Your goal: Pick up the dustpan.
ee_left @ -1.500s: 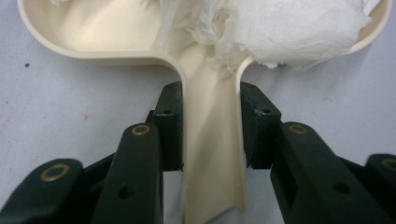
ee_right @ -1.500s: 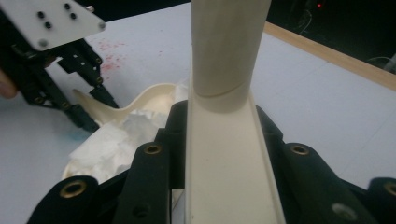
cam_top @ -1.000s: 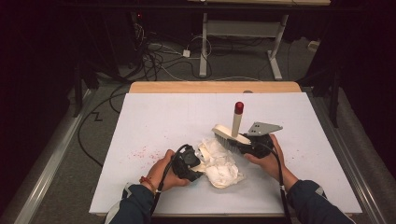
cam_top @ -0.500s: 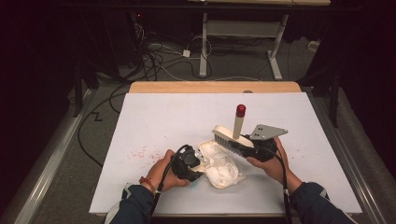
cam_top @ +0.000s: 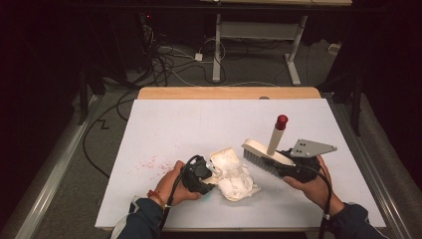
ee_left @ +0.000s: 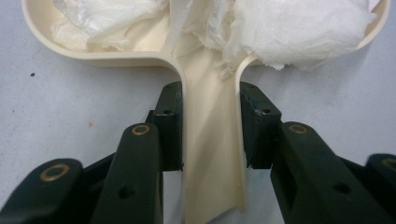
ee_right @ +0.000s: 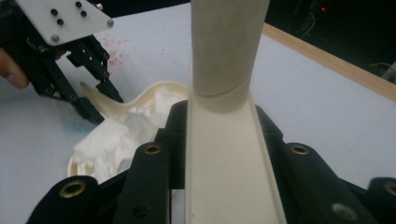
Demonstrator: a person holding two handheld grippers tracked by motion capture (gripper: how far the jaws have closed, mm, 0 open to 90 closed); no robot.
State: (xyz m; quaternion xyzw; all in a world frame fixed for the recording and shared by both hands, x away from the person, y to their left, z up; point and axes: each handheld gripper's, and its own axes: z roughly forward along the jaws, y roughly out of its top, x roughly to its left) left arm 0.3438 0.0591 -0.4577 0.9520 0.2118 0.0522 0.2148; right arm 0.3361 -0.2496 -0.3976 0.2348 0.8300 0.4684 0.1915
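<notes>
1. On the left side of the white worktop (cam_top: 199, 124), my left hand-held gripper (cam_top: 209, 175) is clamped on the handle of the cream dustpan (ee_left: 212, 140), both pads pressing its sides.
2. The dustpan lies flat near the front edge, stuffed with crumpled white tissue (cam_top: 234, 174).
3. Just right of it, my right hand-held gripper (cam_top: 278, 167) grips the cream brush (cam_top: 261, 154) by its back, bristles close beside the tissue, red-tipped handle (cam_top: 281, 121) sticking up.

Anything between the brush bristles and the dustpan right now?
Nothing solid: in the high view a narrow strip of bare white table separates the brush bristles from the tissue-filled dustpan.
</notes>
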